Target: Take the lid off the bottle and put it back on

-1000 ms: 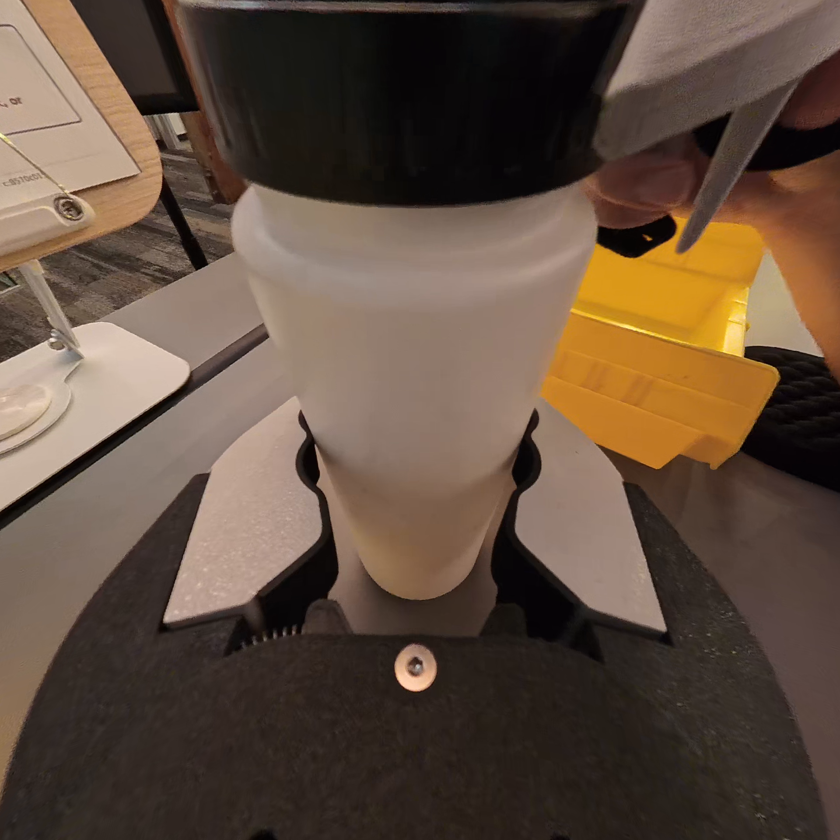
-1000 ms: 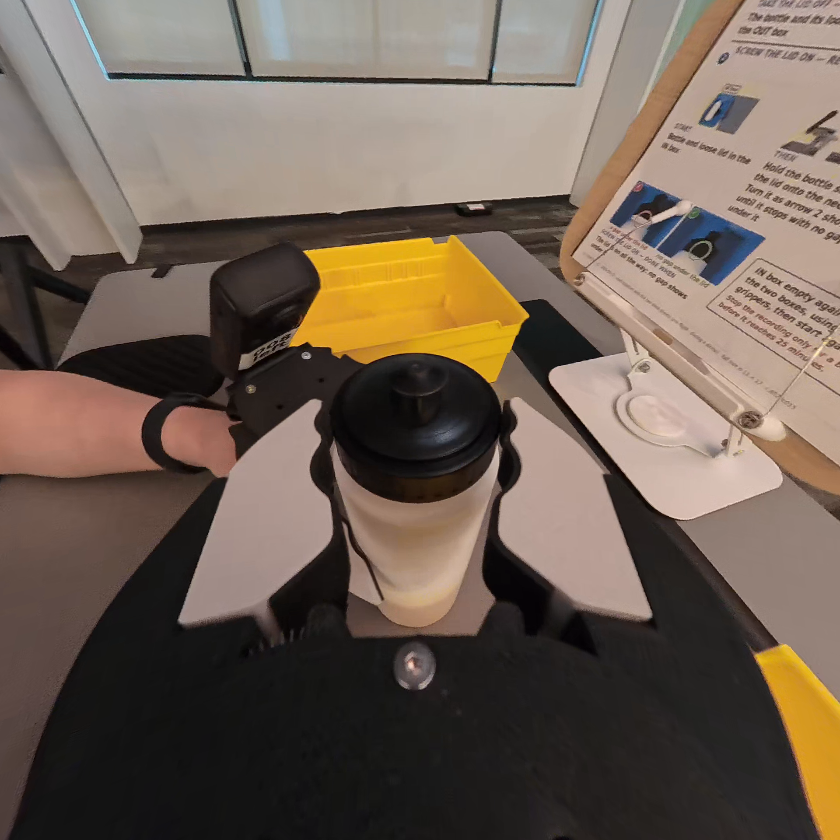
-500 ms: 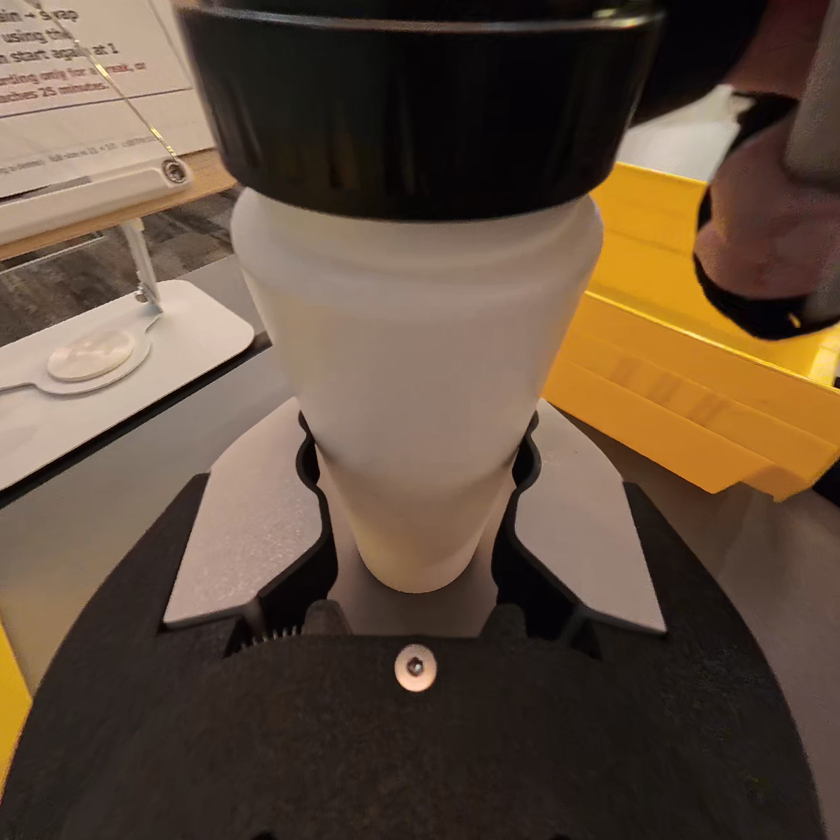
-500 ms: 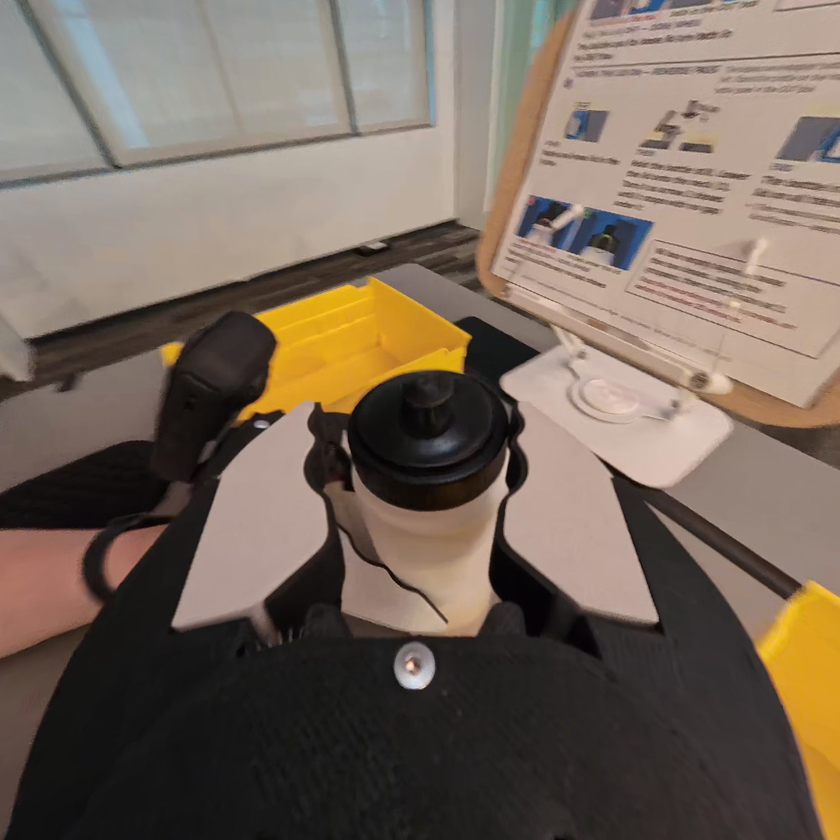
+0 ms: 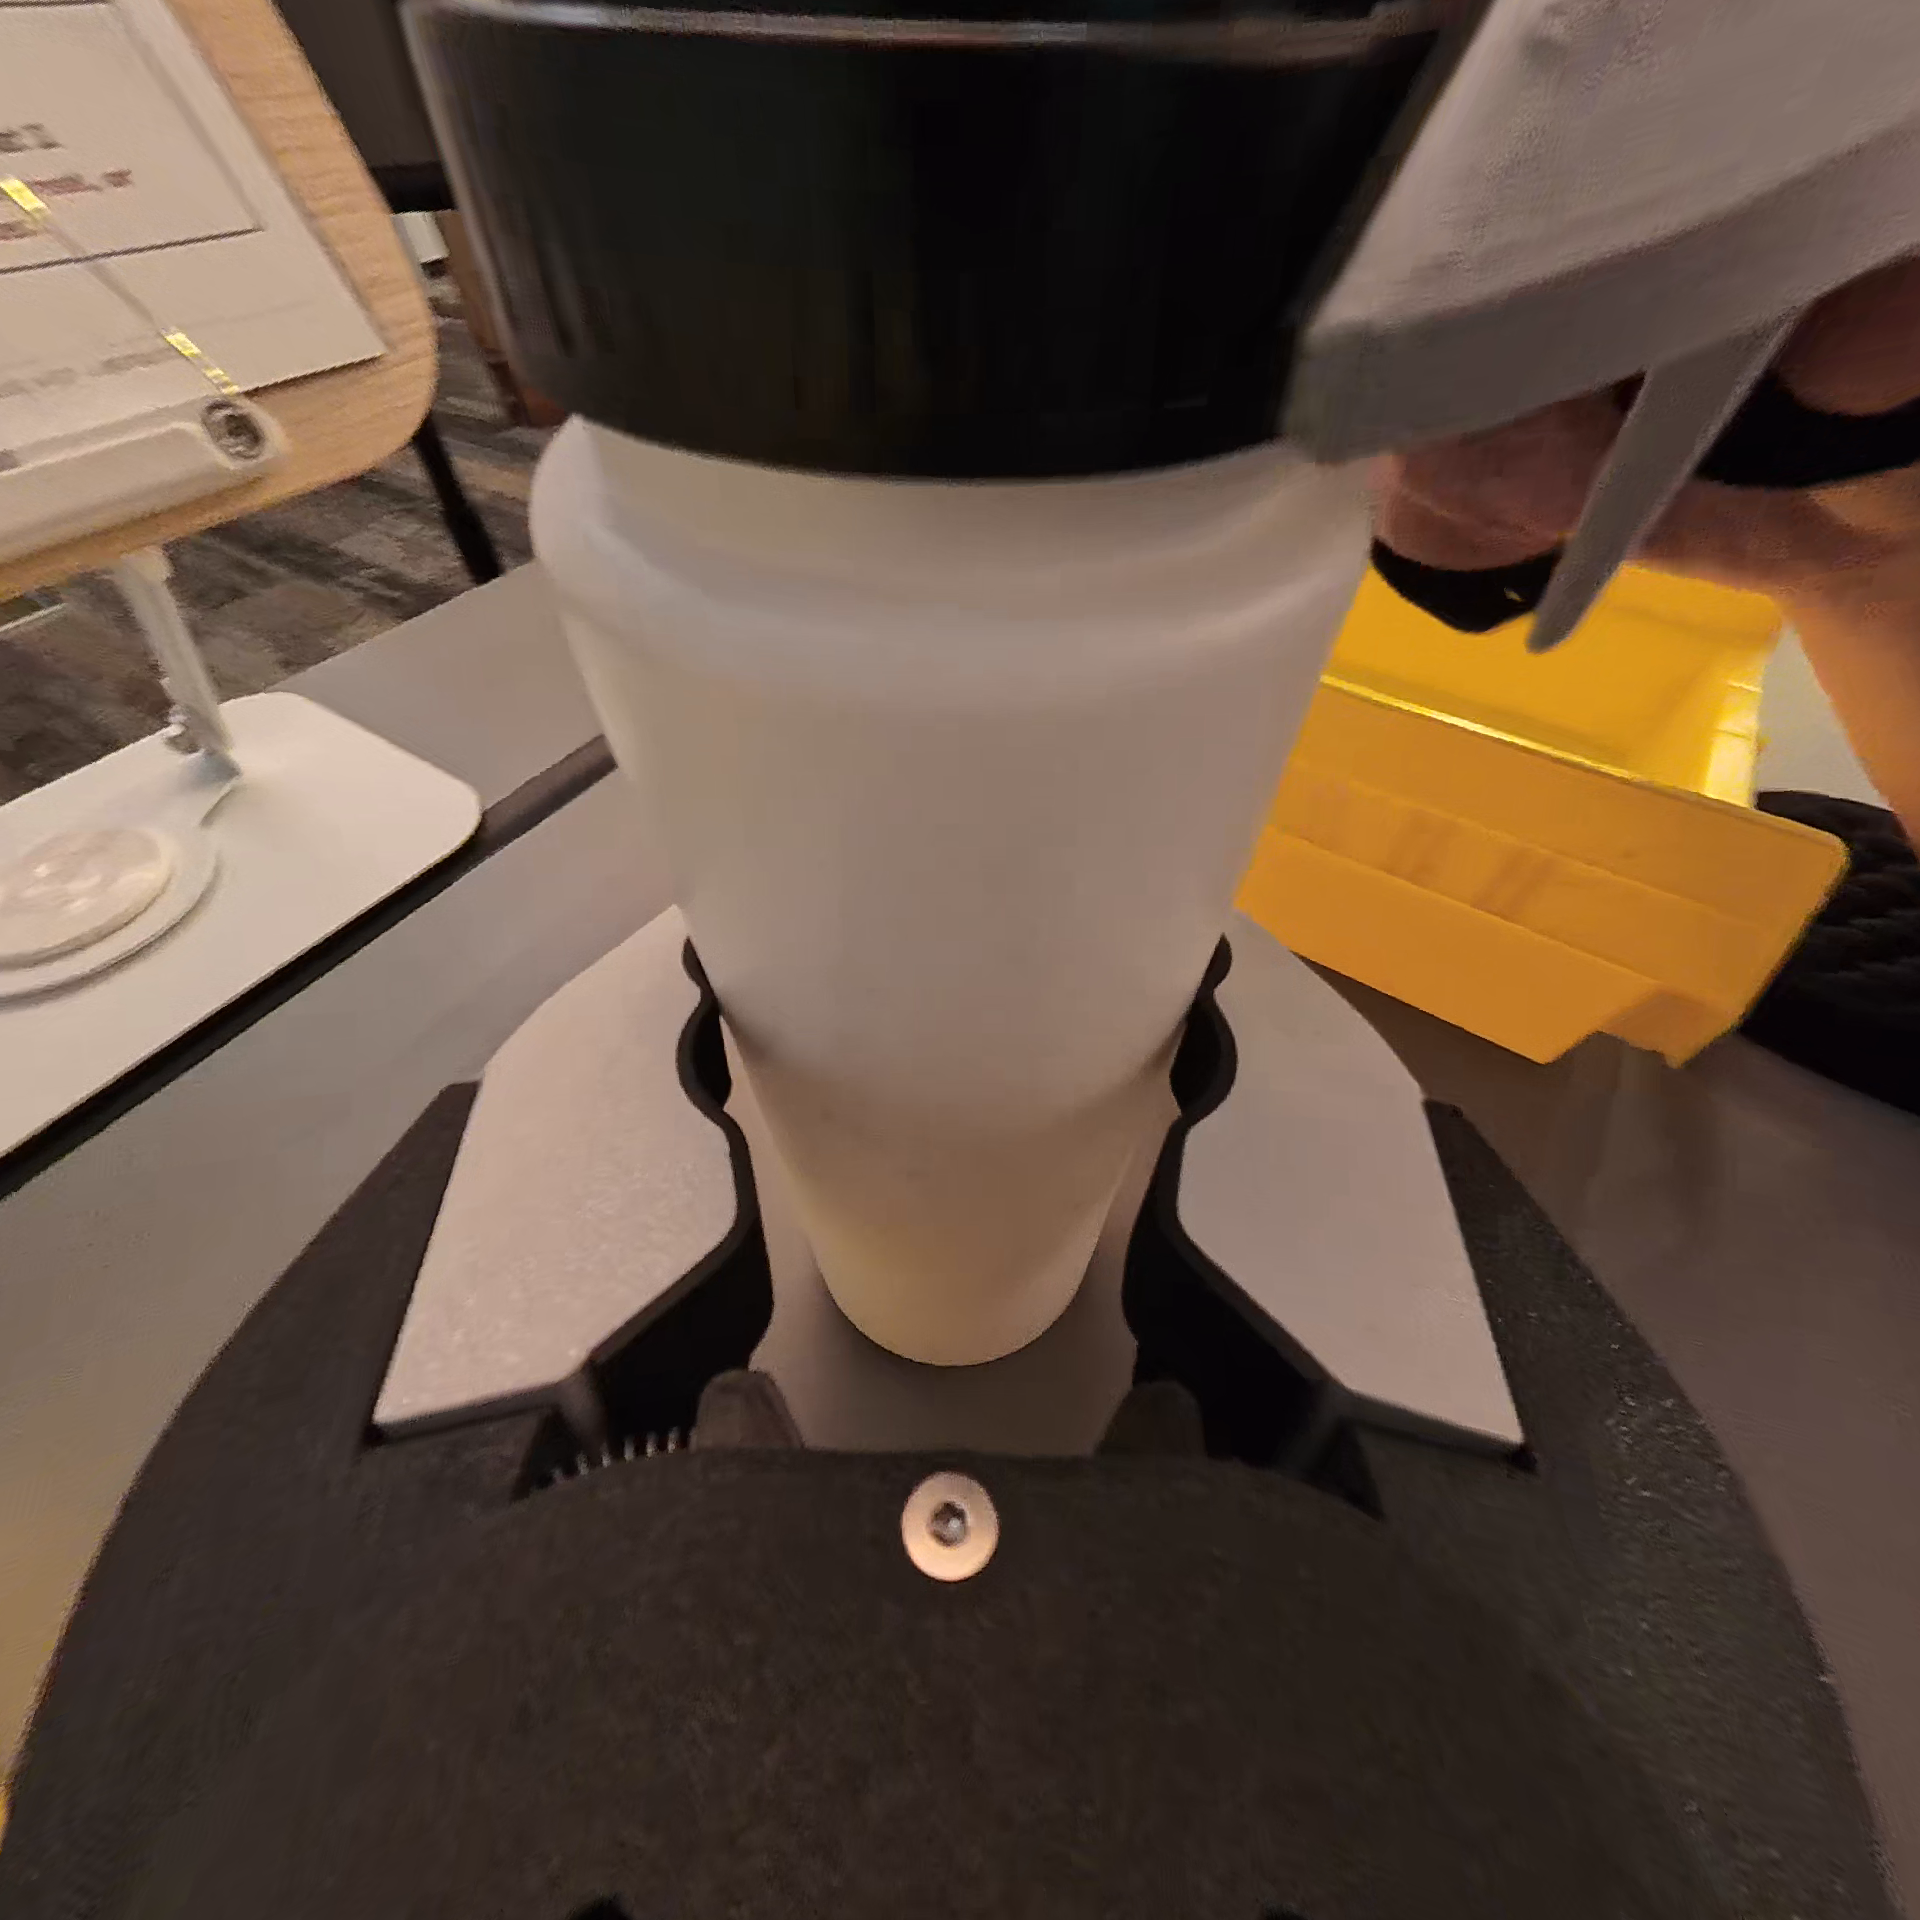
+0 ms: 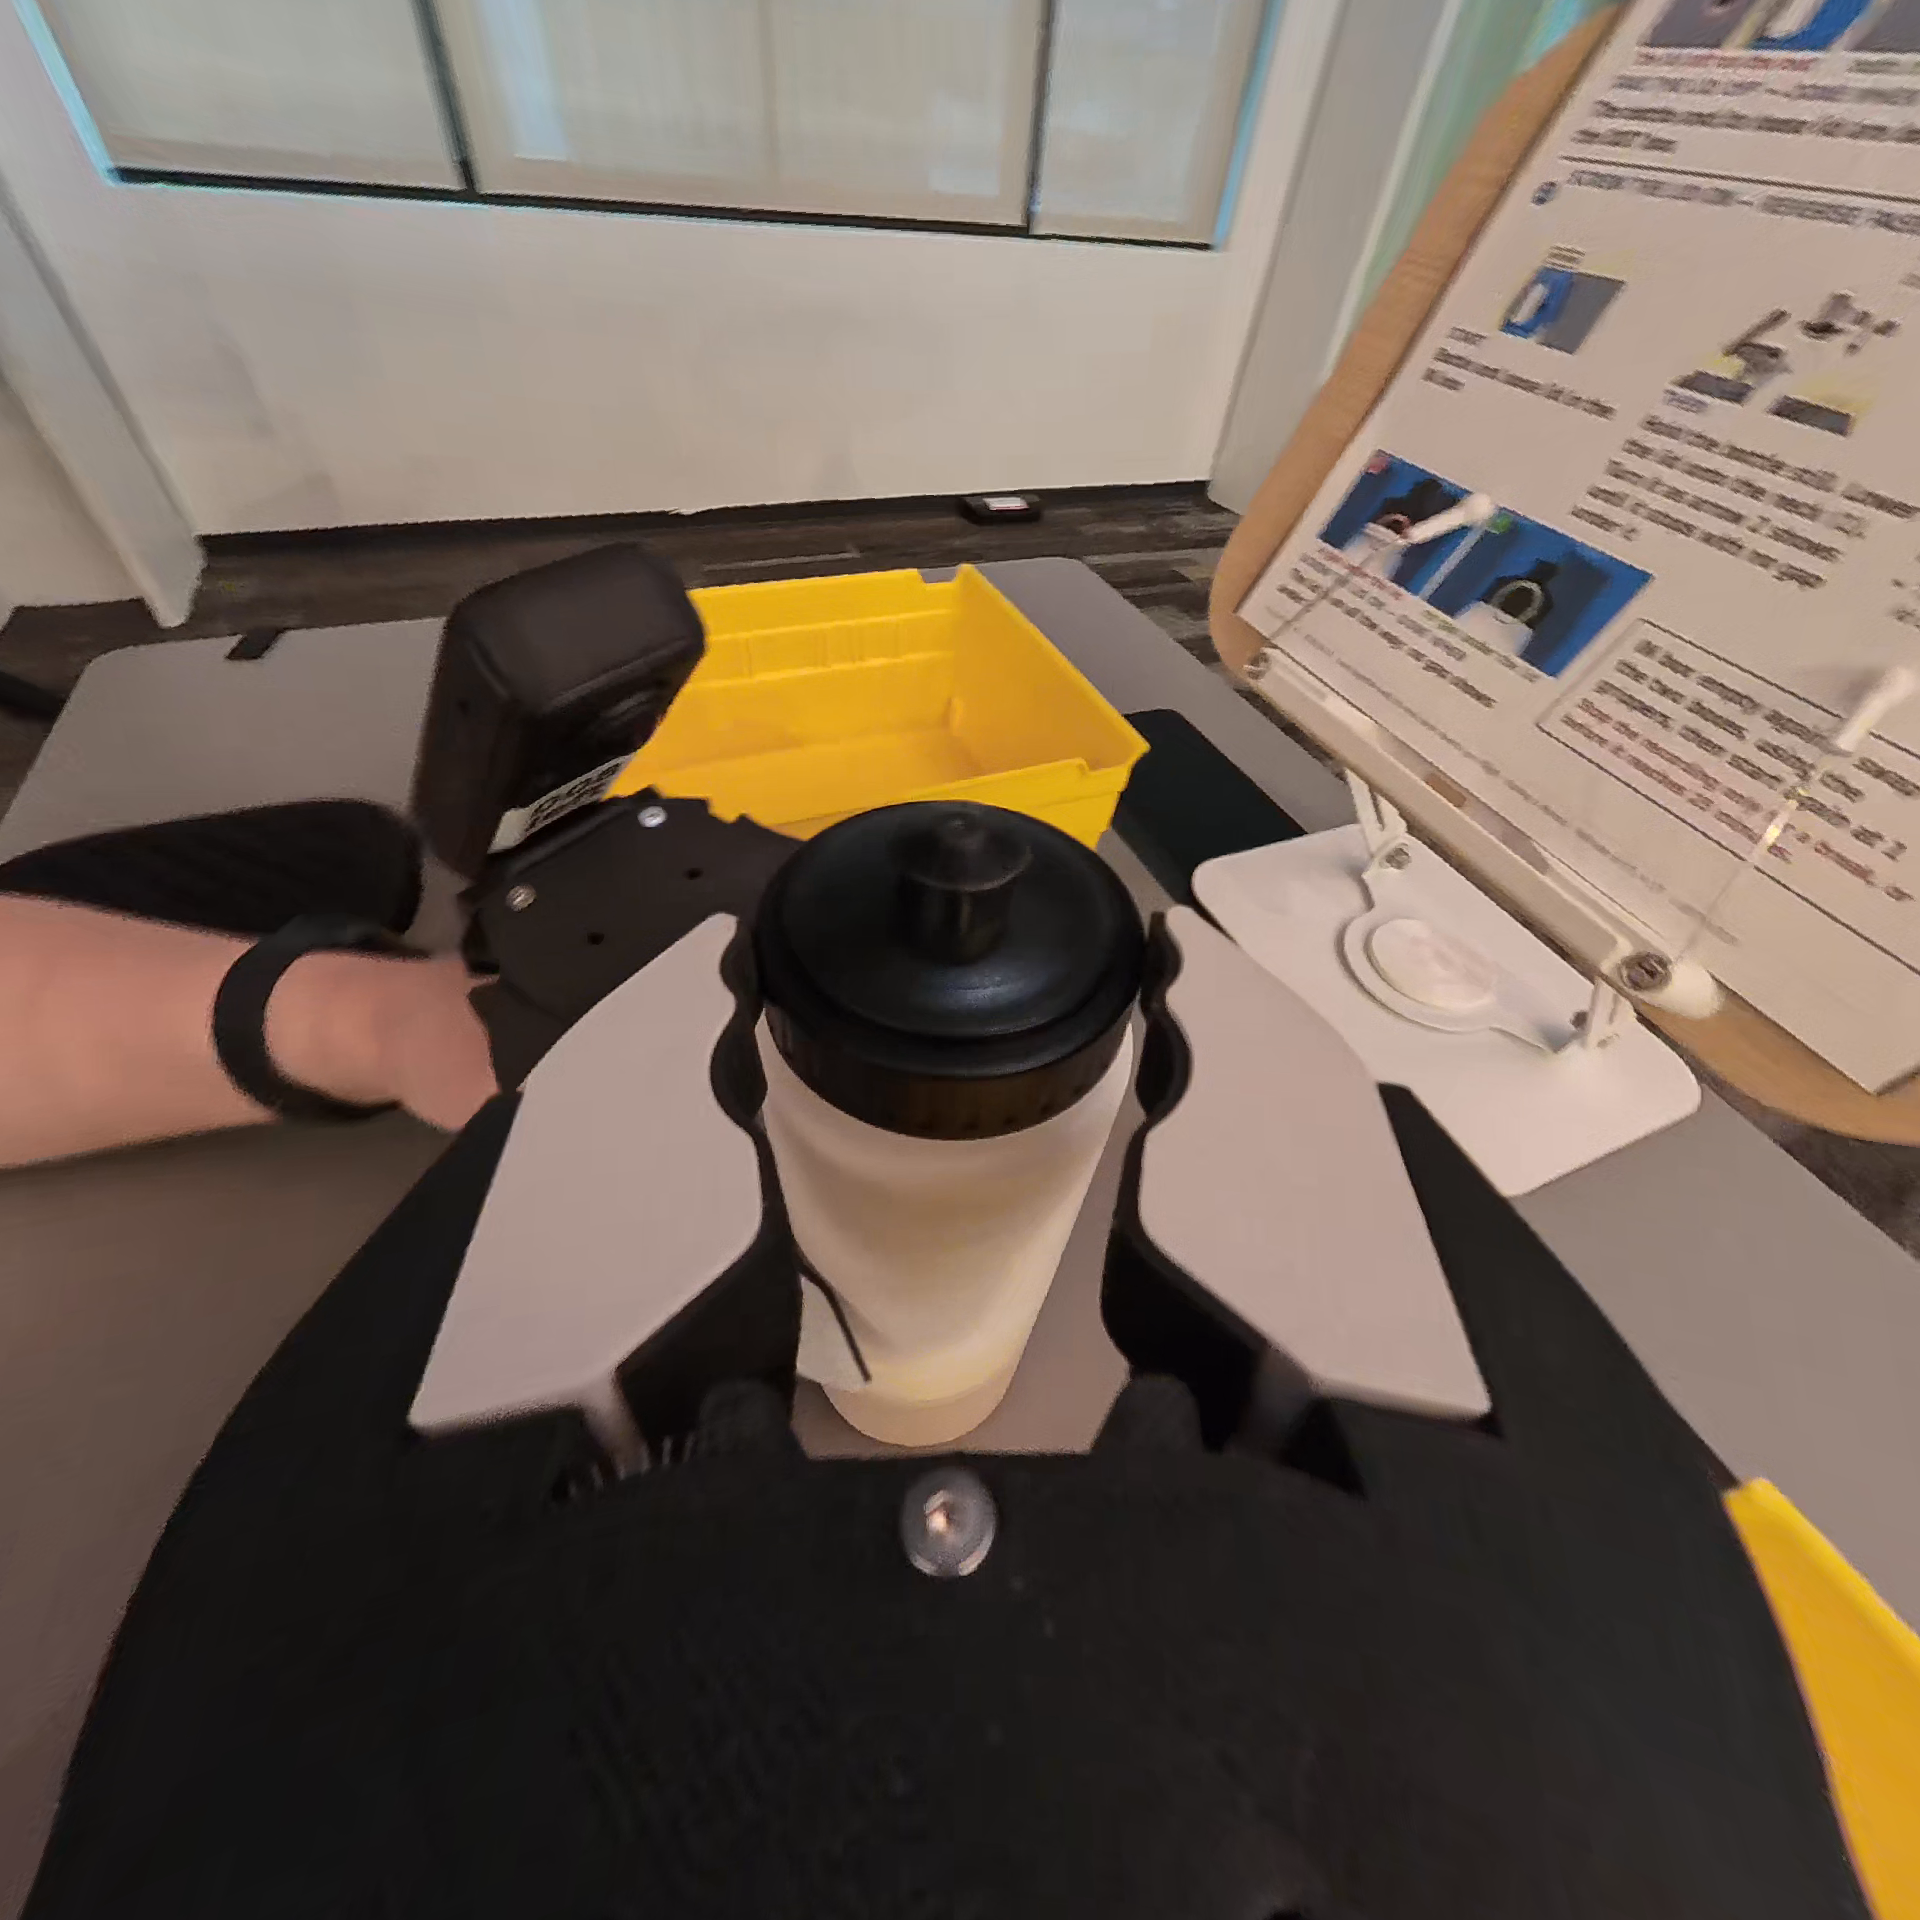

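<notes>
A white bottle (image 5: 956, 779) with a black screw lid (image 5: 914, 239) stands upright on the grey table. My left gripper (image 5: 956, 966) is shut on the bottle's lower body, one finger on each side. My right gripper (image 6: 945, 935) comes from above and is shut on the lid (image 6: 945, 987), with its fingers against the lid's two sides. The bottle body (image 6: 935, 1247) hangs below the lid in the right wrist view. One grey right finger (image 5: 1621, 208) shows against the lid's right edge in the left wrist view. The left gripper's black body (image 6: 603, 894) shows to the left of the bottle.
An empty yellow bin (image 6: 883, 727) sits just behind the bottle, also in the left wrist view (image 5: 1507, 862). Another yellow bin's edge (image 6: 1829, 1714) is at the near right. An instruction board (image 6: 1610, 520) on a white stand (image 6: 1455, 1039) is to the right. A black mat (image 6: 208, 862) lies left.
Half a second ago both views had swung toward the instruction board; now they have swung back to about where they were one second ago. Both grips are unchanged.
</notes>
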The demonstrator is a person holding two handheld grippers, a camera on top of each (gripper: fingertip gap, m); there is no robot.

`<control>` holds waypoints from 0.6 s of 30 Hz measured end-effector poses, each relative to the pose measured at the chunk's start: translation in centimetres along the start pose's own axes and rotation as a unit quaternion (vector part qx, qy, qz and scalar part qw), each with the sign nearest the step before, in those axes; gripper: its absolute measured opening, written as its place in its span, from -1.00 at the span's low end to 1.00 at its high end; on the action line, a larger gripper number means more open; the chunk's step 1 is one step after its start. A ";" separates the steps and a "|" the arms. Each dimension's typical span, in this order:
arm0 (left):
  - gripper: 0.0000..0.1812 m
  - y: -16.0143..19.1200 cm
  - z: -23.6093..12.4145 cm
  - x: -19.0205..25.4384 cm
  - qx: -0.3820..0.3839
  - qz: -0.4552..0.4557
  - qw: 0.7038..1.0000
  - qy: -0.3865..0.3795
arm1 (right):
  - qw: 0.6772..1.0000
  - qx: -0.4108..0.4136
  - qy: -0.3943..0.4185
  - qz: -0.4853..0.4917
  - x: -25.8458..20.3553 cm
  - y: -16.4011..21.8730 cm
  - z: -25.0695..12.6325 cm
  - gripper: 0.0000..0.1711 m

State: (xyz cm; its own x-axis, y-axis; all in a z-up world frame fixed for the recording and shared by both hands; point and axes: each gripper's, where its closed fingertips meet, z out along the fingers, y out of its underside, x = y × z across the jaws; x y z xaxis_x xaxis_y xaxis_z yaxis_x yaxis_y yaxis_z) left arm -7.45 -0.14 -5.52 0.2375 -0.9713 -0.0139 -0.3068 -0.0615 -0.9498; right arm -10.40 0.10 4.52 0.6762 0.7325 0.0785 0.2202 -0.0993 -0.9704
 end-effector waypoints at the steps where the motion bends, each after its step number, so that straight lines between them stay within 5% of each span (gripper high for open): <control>1: -0.05 0.0 0.0 -0.4 -0.002 -0.008 1.000 -0.020 | 1.000 0.001 0.021 0.011 0.3 0.0 0.3 -0.16; 8: -0.05 0.2 -0.5 -1.8 -0.016 -0.024 0.996 -0.080 | 0.982 0.016 0.186 0.034 0.9 -0.3 1.4 -0.16; 18: -0.06 0.0 -0.2 1.2 0.011 0.012 0.998 0.067 | 0.999 0.006 -0.043 0.023 -0.4 0.1 -0.3 -0.08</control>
State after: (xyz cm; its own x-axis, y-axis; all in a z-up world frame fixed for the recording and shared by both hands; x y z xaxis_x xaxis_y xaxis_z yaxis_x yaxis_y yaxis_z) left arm -7.37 -1.38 -5.45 0.1056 -0.9944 0.0043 -0.2905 -0.0350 -0.9562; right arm -10.40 -0.42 4.48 0.6217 0.7831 0.0151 0.1822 -0.1258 -0.9752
